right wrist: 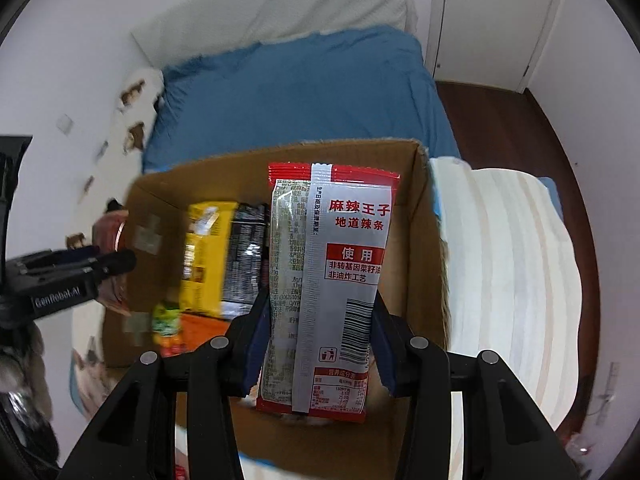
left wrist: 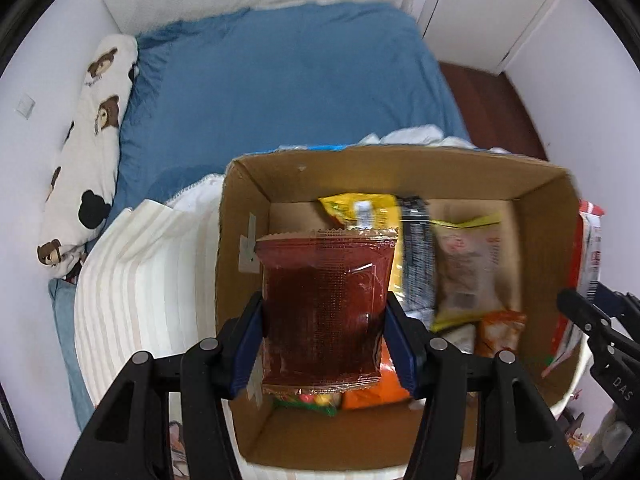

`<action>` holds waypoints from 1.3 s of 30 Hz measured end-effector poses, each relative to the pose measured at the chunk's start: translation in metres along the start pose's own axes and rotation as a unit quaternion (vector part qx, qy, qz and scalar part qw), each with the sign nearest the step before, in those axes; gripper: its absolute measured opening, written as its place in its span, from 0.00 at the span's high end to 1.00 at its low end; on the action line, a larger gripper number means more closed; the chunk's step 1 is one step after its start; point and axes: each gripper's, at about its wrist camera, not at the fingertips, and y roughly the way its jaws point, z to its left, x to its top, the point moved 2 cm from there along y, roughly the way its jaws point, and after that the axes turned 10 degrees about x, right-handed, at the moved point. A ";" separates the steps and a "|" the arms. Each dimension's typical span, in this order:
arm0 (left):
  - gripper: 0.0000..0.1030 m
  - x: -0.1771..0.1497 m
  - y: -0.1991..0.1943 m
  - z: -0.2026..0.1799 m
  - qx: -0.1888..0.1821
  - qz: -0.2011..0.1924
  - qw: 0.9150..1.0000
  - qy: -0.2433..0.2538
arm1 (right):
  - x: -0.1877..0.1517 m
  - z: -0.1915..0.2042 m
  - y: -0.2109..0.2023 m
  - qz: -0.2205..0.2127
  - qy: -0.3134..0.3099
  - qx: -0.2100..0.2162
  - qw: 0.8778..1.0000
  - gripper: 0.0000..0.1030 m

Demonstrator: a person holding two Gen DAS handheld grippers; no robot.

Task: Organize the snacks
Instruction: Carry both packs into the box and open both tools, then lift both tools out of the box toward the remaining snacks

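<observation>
So we've got the bed [left wrist: 288,92] with its blue cover filling the back, and a striped white blanket [left wrist: 144,280] bunched just beside the cardboard box [left wrist: 240,240]. The box is open on top and holds a yellow bag [left wrist: 356,208], a black packet [left wrist: 418,252] and an orange pack [left wrist: 372,388]. Our left hand-held gripper [left wrist: 325,344] is clamped on a dark red snack pouch [left wrist: 324,308], held upright over the box. Our right hand-held gripper [right wrist: 318,344] squeezes a red-and-white spicy strip packet [right wrist: 332,280], also upright above the box, near its right wall.
</observation>
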 end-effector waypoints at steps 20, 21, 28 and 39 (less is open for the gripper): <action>0.12 0.023 0.066 0.002 -0.016 0.075 0.997 -0.027 | 0.007 -0.020 0.074 0.080 0.009 -0.055 0.995 0.06; 0.12 0.022 0.064 0.002 -0.017 0.075 0.997 -0.027 | 0.007 -0.020 0.075 0.080 0.010 -0.056 0.995 0.06; 0.12 0.008 0.050 -0.002 -0.032 0.064 0.997 -0.030 | -0.005 -0.019 0.068 0.072 0.021 -0.048 0.996 0.05; 0.12 -0.029 0.006 0.000 -0.036 -0.007 0.998 -0.052 | -0.039 0.001 0.037 0.031 0.021 -0.022 0.999 0.05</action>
